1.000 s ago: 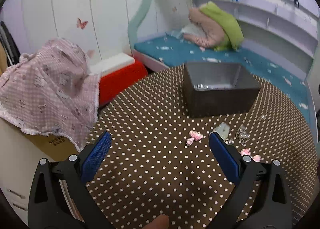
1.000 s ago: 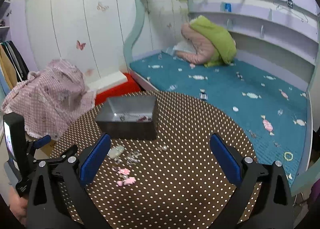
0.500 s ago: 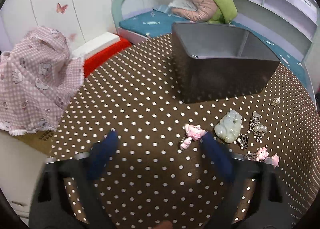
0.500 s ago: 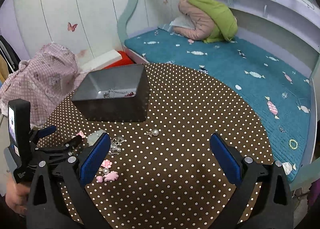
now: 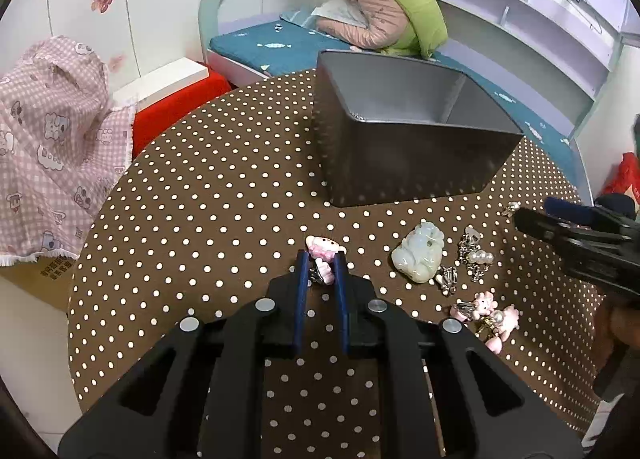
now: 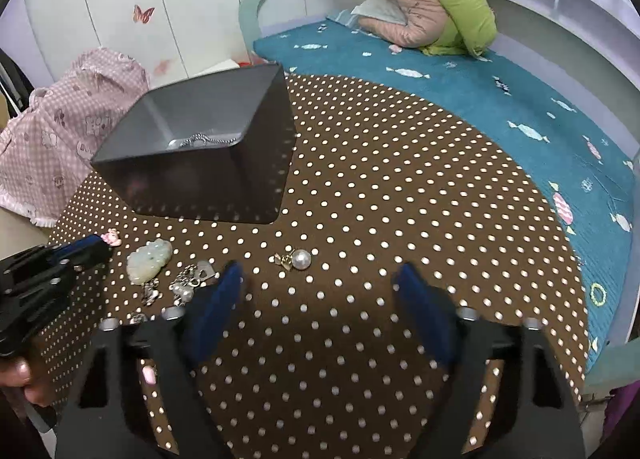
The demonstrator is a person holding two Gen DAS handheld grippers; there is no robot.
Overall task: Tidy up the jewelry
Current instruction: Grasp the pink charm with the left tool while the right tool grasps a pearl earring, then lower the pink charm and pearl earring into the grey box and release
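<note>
- Left wrist view shows the left gripper (image 5: 320,265) closed on a pink cartoon charm (image 5: 323,255), its blue pads (image 5: 301,275) pinching the lower part while the head pokes out beyond the tips; the low, slanted approach suits something this flat on the cloth.
- The charm lies near the middle of the polka-dot table (image 5: 208,195), just in front of the grey storage box (image 5: 400,147), so I'd judge the carry to the box will be short.
- The box stands open-topped toward the table's far edge; in the right wrist view a silver chain (image 6: 206,140) already lies inside.
- The right gripper (image 6: 320,279) hangs over bare cloth with its jaws closing and nothing between them; the pearl earring (image 6: 298,259) sits just beyond its tips, likely its target.
- Waiting loose beside the box: a pale jade pendant (image 5: 420,257), silver-and-pearl pieces (image 5: 474,257), and a pink charm cluster (image 5: 490,315) toward the table's near right edge.
- Small, slippery pieces like these could squirt out of a pinch.
</note>
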